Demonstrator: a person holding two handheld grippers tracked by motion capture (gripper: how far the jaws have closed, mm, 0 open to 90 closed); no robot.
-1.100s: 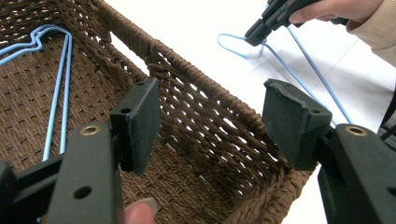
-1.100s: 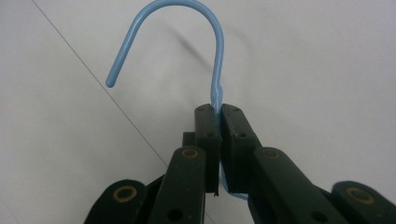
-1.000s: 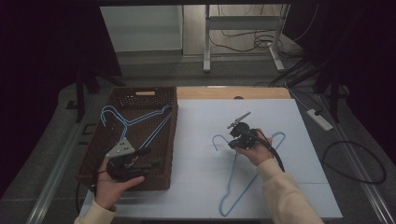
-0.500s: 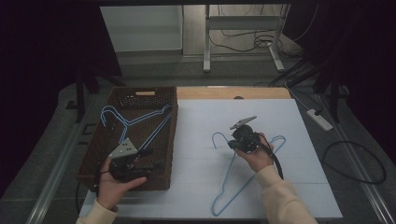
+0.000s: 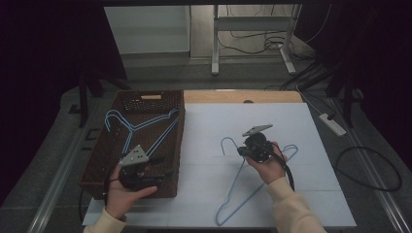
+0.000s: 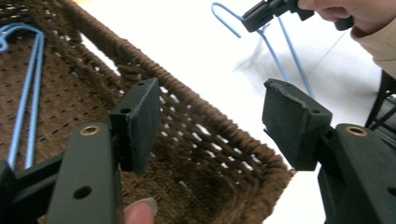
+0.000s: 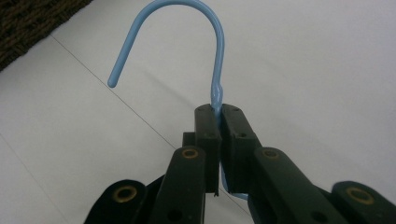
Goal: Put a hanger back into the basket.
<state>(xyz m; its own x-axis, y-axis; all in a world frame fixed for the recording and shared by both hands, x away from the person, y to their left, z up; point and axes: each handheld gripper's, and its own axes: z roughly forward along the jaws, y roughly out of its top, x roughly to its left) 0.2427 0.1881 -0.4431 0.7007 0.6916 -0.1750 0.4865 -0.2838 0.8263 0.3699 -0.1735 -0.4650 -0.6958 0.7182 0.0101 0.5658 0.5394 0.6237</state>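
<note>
A light blue wire hanger (image 5: 243,187) hangs tilted above the white table cover, held by its neck just under the hook (image 7: 196,28). My right gripper (image 5: 241,151) is shut on that neck, its pads (image 7: 208,126) pinching the wire. It also appears far off as the other gripper (image 6: 261,11) in the left gripper view. Inside the brown woven basket (image 5: 102,160) at the left lie blue hangers (image 5: 141,127), also seen at the left as blue hangers (image 6: 25,93). My left gripper (image 5: 163,175) stands open over the basket's near right corner (image 6: 219,140), nothing between its pads.
The white cover (image 5: 320,194) spreads over the table's right part, with a bare wooden strip (image 5: 243,97) at the back. Beyond the table are metal desk legs (image 5: 216,43) and cables (image 5: 359,165) on the floor. A power strip (image 5: 333,124) lies off the right edge.
My right gripper has carried the hanger a little to the left and slightly up, its lower end swinging along. The left hand has stayed in place.
</note>
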